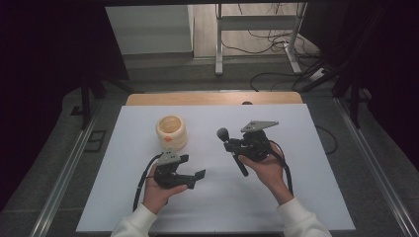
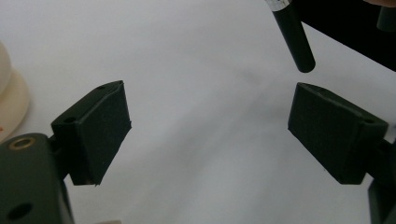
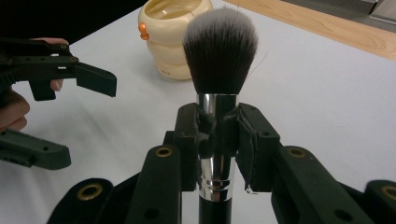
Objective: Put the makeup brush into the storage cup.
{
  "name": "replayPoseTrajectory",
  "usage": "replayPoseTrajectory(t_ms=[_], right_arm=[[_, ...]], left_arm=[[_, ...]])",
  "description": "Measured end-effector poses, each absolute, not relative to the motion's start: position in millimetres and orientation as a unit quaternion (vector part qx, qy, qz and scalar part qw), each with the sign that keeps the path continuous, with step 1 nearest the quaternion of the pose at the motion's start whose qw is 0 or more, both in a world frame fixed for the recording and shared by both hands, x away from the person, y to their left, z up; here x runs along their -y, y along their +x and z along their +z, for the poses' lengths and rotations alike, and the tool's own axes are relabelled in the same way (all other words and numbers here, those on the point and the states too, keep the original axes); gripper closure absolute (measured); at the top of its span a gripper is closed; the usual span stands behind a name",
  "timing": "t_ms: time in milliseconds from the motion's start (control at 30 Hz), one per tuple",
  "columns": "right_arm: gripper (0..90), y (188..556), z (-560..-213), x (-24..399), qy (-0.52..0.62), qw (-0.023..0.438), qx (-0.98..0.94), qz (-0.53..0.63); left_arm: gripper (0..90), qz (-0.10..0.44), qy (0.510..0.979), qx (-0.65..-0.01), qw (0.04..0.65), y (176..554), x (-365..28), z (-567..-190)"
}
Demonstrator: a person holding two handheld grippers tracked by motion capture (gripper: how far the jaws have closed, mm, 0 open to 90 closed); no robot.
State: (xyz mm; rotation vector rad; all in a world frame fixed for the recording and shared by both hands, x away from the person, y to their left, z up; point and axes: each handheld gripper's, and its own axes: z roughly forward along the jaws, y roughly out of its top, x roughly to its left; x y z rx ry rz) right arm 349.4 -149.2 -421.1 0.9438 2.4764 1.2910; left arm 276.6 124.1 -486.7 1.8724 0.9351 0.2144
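So the right gripper (image 3: pixel 218 135) has its jaws pinched tight on the shiny silver ferrule of a makeup brush with a black handle and fluffy dark bristles tipped in grey (image 3: pixel 219 51). In the high view that brush (image 1: pixel 232 143) sits just right of the frame's middle, above the white tabletop (image 1: pixel 296 197), bristle end pointing to the upper left and handle slanting down to the lower right. The left gripper (image 1: pixel 192 178) is lower and left of centre, jaws spread wide with nothing between them. Behind it, up and left of centre, stands a cream-coloured, ribbed, round ceramic pot (image 1: pixel 171 131) with an orange dot on its side, well apart from the brush.
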Motion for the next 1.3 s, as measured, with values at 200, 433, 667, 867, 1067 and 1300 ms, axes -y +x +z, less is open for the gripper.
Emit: replayPoseTrajectory(t_ms=[200, 433, 667, 867, 1067, 1300], right_arm=[[70.9, 349.2, -421.1, 146.2, 0.317, 0.100, -0.834, 0.440], [70.9, 348.2, -420.7, 142.4, 0.315, 0.099, -0.833, 0.443], [70.9, 346.6, -419.4, 138.4, 0.309, 0.098, -0.833, 0.449], [70.9, 345.1, -418.2, 135.1, 0.302, 0.101, -0.832, 0.454], [70.9, 345.1, -419.2, 132.3, 0.298, 0.098, -0.834, 0.454], [70.9, 344.7, -420.3, 130.0, 0.295, 0.099, -0.834, 0.455]], left_arm=[[13.5, 0.083, 0.774, -0.380, 0.499, 279.2, -117.7, -485.3], [13.5, 0.080, 0.775, -0.376, 0.501, 281.4, -110.9, -483.6], [13.5, 0.079, 0.775, -0.370, 0.506, 284.0, -105.9, -477.5], [13.7, 0.078, 0.772, -0.371, 0.511, 284.9, -104.2, -475.4], [13.7, 0.076, 0.772, -0.370, 0.511, 286.6, -101.2, -476.0], [13.7, 0.073, 0.774, -0.369, 0.508, 287.4, -98.2, -477.9]])
